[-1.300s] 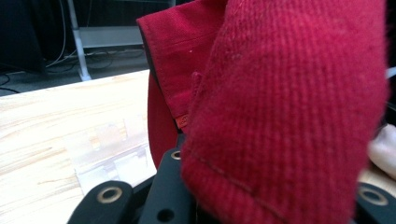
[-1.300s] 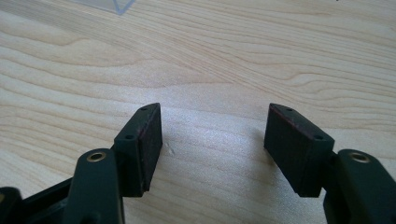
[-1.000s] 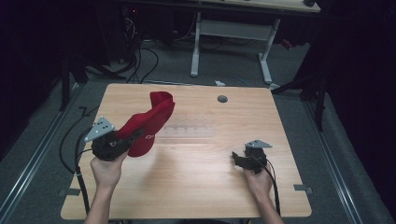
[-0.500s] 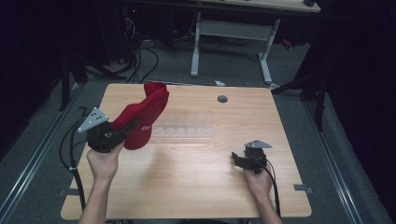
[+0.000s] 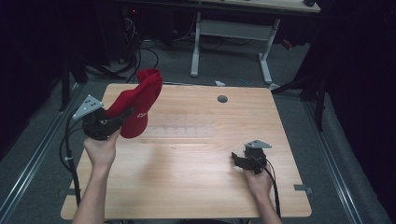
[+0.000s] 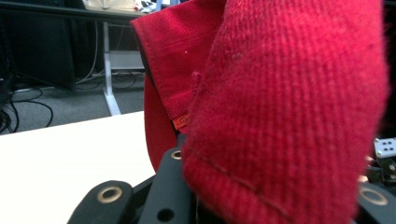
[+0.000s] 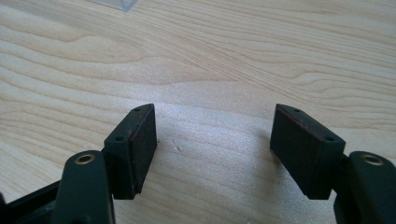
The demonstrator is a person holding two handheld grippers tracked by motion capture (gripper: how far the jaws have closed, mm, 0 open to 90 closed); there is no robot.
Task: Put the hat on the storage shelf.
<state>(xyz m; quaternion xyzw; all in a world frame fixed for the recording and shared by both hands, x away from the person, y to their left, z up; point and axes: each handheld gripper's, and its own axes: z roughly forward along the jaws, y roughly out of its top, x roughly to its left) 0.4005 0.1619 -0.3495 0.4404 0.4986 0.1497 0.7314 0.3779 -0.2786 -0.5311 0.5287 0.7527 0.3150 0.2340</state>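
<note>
The left claw point(image 5: 122, 115) is clamped on a red knitted woollen hat point(image 5: 140, 103), holding it up off the pale wooden tabletop point(image 5: 196, 158) above the near-left part, so the lifting step looks to be in hand. The right claw point(image 7: 212, 149) rests low over bare wood with its jaws wide and nothing between them. Next, I judge, the hat needs carrying to a spot and setting down, or a second grip from the idle claw.

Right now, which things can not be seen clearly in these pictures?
- Left gripper, left gripper view: the red knitted cloth covers its jaw tips.
- Orange label on the cloth: too small to read.
- White print on the cloth, high view: too small.
- Clear plastic piece, right gripper view: cut off by the top edge.
</note>
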